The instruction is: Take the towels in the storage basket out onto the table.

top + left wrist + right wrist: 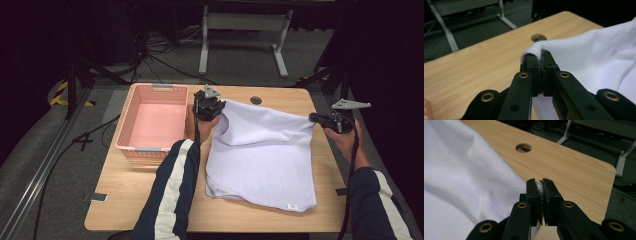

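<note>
The wooden table (pixel 280 95) carried everything, with a cable hole (pixel 256 100) near its far edge. On its left part stood a pink basket (pixel 152 120), open and holding nothing that could be seen. To the right of the basket lay the white cloth (pixel 262 165), the thing being worked; it covered most of the table's right half, its near edge flat on the wood with a small label (pixel 293 206) at the near right corner, while its far edge was lifted off the surface.

That far edge hung stretched between the two grippers. The left gripper (pixel 209 106) held the far left corner just beside the basket, and in the left gripper view its fingers (pixel 534 67) were pressed together on a fold of hem. The right gripper (pixel 320 118) held the far right corner near the table's right edge, fingers (pixel 549 192) pinched narrow on a sliver of fabric.

The cloth therefore ran from both grippers back toward the person, its long axis seemingly lying far to near, with the gripped edge crosswise. The basket sat nearest the left hand, so any move toward it would probably lead from that side, the right corner following across.
</note>
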Available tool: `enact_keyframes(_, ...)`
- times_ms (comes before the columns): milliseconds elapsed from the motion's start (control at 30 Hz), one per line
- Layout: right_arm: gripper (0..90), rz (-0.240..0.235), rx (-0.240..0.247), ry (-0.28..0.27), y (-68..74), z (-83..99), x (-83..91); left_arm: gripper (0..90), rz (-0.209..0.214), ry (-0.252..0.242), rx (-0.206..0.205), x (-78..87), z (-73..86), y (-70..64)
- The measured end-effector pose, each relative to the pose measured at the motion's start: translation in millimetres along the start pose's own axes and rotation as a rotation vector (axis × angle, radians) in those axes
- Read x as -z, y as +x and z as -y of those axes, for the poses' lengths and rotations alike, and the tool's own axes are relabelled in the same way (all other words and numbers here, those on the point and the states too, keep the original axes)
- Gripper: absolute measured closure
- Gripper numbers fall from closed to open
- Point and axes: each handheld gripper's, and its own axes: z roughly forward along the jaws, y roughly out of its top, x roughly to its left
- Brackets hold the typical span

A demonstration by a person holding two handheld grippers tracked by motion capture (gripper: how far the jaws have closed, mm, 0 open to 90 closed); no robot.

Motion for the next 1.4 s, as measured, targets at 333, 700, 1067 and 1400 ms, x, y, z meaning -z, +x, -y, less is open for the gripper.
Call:
enact_keyframes(333,83.3,0.044,-0.004,0.090,2.0,2.1,-30.7,85.7,-0.065,0.120,-0.015,-43.9,14.6,2.5)
enact_keyframes(700,62.2,0.116,-0.131,0.139,-17.1,7.5,-65.0,84.9,-0.086,0.155,0.038,-74.5,23.2,17.9)
enact_keyframes(1067,51.9,0.035,-0.265,0.234,-26.9,25.4,-75.0,46.9,0.023,0.297,0.144,-100.9,38.0,27.1)
enact_keyframes(1400,83.2,0.032,-0.162,0.211,-15.1,8.6,-68.9,82.7,-0.087,0.227,0.125,-94.9,32.5,34.6)
